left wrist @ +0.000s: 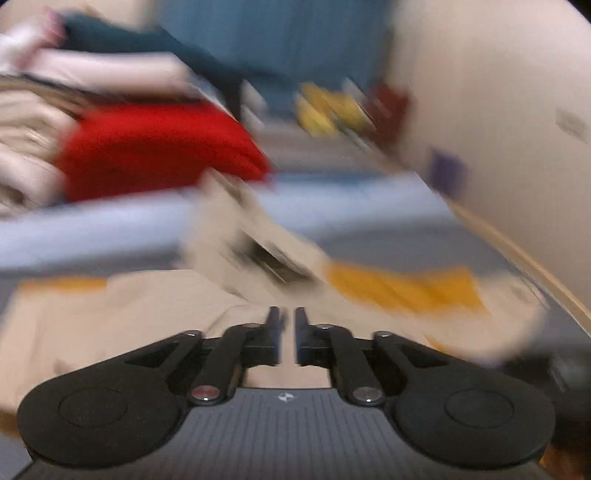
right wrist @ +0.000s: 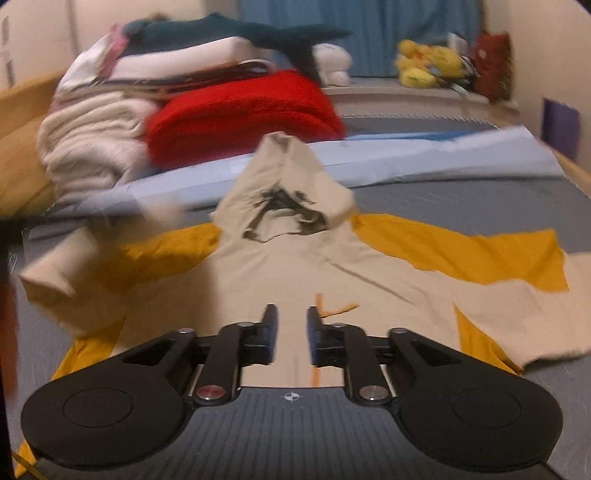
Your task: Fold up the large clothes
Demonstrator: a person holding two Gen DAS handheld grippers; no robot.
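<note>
Broadly, item one: grey bed surface (right wrist: 480, 206), wide, with a wooden frame edge along its left (right wrist: 22, 122) and a pale wall on the right (left wrist: 498, 92); bare grey shows beyond the garment on the right and in a strip at the left. Item two: hoodie (right wrist: 295, 266), beige body with mustard-yellow panels across both shoulders and sleeves, laid flat and spread front-up across the bed, hood (right wrist: 288, 184) pointing away with a dark lining showing at its opening; the sleeve on the left of the right wrist view ends in a beige cuff (right wrist: 51, 280) that looks partly lifted or bunched, while the other sleeve lies out flat toward the right edge; an orange drawstring (right wrist: 332, 310) lies on the chest. Item three: pale blue sheet (right wrist: 406, 158), folded in a band behind the hood. Item four: stack of folded laundry at far left, including a red fleece (right wrist: 240, 114), cream knits (right wrist: 88, 144) and a dark teal piece (right wrist: 221, 33). Item five: yellow plush toy (right wrist: 424, 62) on the far ledge. Item six: left gripper (left wrist: 290, 317), low over the beige fabric, jaws drawn close with a slim gap, holding nothing visible; view heavily blurred. Item seven: right gripper (right wrist: 291, 317), over the hoodie chest, jaws parted somewhat wider, empty.
</note>
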